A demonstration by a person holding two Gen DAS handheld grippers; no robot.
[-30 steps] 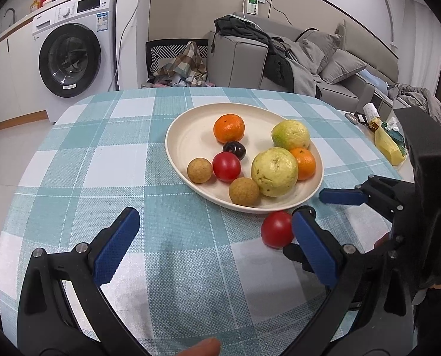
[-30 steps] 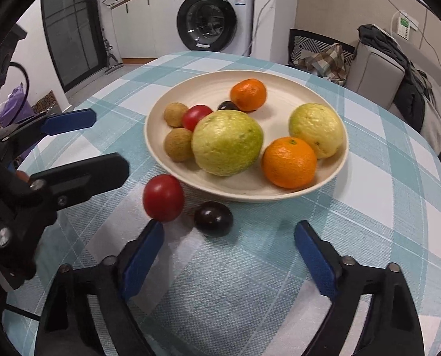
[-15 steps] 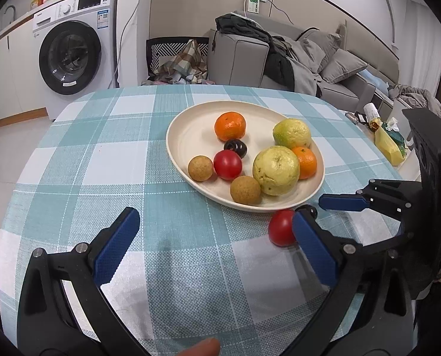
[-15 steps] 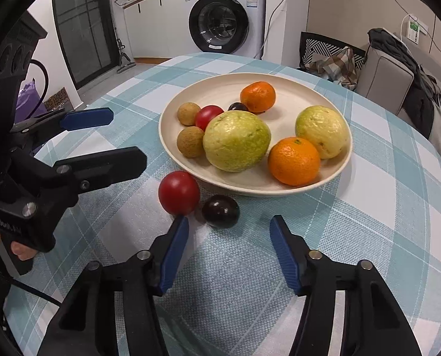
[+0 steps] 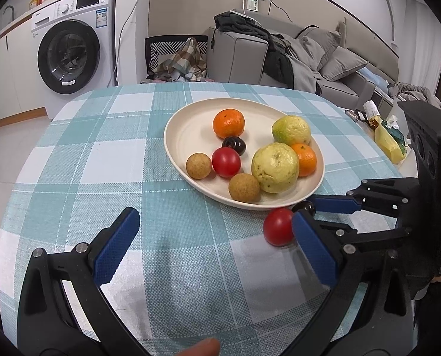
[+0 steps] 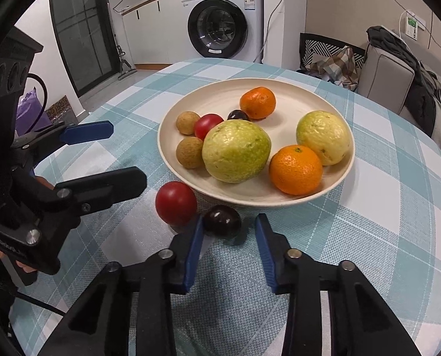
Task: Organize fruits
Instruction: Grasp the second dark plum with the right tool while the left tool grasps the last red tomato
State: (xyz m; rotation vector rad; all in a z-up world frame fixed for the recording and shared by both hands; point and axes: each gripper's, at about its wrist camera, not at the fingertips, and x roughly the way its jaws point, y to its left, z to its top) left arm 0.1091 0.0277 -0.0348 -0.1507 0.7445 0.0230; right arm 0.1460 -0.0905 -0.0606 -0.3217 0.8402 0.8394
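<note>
since the earlier frames we are seeing the right gripper (image 6: 229, 231) narrowing: its jaws have just been closing around the dark plum (image 6: 222, 221), which is lying on the checked tablecloth (image 6: 368, 237) just in front of the cream plate (image 6: 279, 204). in the right wrist view the left blue pad is touching the plum's side, while a sliver of cloth is still showing between the fruit and the right pad, so we are not calling it clenched; the fruit is sitting between the pads, not yet squeezed from both sides. the loose red tomato (image 6: 176, 203) is resting just beside the plum, near the plate's rim. the left gripper (image 5: 214, 243) is hanging over bare cloth with its jaws released wide and nothing between them. on the plate we are counting two pale green guavas (image 6: 236, 150), two oranges (image 6: 295, 169), two small brown fruits (image 6: 189, 156), a second tomato (image 6: 208, 124) and another dark plum (image 6: 238, 115).
</note>
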